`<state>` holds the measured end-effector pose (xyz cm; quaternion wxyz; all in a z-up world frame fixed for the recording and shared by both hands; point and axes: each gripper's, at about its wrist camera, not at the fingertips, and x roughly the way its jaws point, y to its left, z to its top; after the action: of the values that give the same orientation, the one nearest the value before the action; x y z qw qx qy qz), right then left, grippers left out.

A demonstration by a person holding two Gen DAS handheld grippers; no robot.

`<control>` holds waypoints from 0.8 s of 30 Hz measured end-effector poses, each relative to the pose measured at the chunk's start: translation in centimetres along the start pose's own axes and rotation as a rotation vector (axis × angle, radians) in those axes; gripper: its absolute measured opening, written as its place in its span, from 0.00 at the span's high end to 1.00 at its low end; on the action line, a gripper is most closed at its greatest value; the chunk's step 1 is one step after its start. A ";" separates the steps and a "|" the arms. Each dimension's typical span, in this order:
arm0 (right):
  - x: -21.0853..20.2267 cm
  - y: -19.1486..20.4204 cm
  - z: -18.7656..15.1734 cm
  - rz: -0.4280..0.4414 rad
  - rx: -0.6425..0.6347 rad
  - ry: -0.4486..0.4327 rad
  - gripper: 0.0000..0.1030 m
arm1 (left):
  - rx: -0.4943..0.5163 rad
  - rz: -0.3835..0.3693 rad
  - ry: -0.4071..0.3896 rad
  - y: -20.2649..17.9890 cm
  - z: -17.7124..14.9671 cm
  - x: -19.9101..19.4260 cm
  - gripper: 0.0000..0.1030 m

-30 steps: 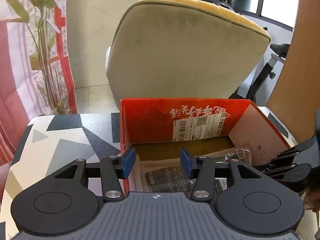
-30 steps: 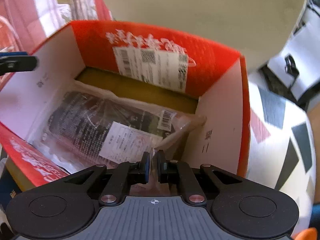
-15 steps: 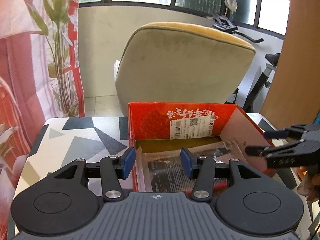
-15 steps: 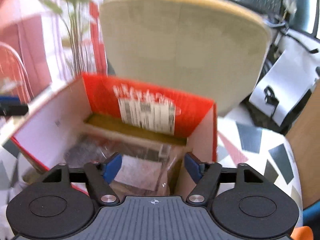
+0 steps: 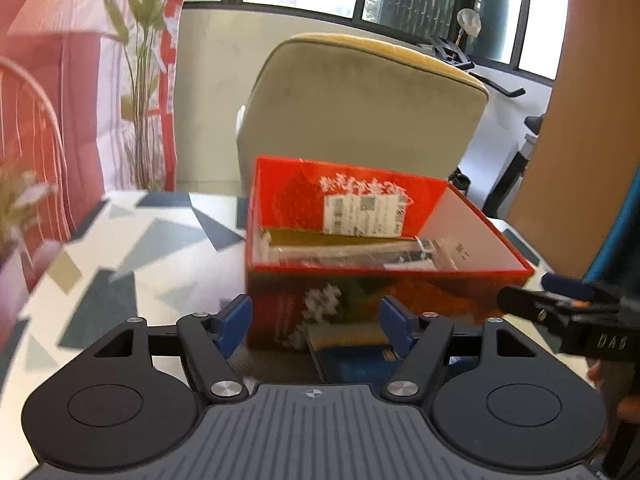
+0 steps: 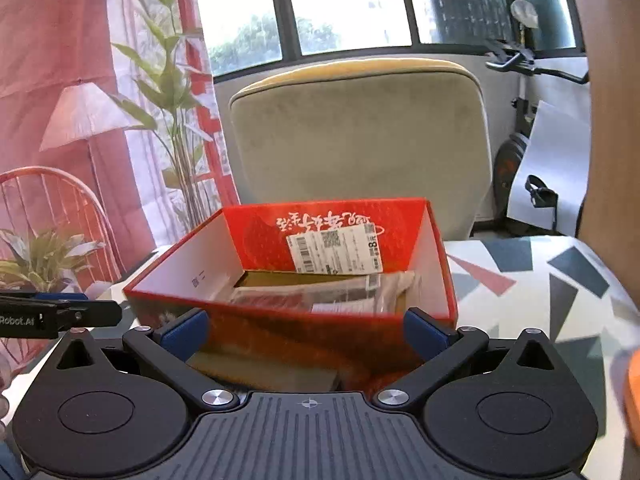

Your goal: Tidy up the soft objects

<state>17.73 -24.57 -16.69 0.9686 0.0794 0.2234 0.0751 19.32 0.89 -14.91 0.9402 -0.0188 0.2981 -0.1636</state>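
Both tools pulled back from red box (image 6: 304,332), jaws just widened, empty, packet (image 6: 320,296) lying crosswise inside

Open red cardboard box (image 6: 304,332) on the geometric-patterned table (image 6: 560,280); clear plastic-wrapped packet (image 6: 340,292) inside it; beige upholstered chair (image 6: 360,140) behind; leafy green plant (image 6: 168,92) at left.

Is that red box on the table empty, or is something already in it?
Not empty. The red box stands open-topped, and a clear plastic-wrapped package with white labels lies flat on its bottom. What the package contains cannot be told.
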 end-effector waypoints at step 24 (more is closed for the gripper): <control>3.0 0.1 -5.7 0.129 0.080 0.192 0.40 | -0.144 -0.120 0.177 0.3 -4.3 4.0 0.40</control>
<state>17.81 -23.27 -22.99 0.9320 0.1247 0.3123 0.1355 20.01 0.19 -20.70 0.8950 -0.0897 0.3893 -0.1985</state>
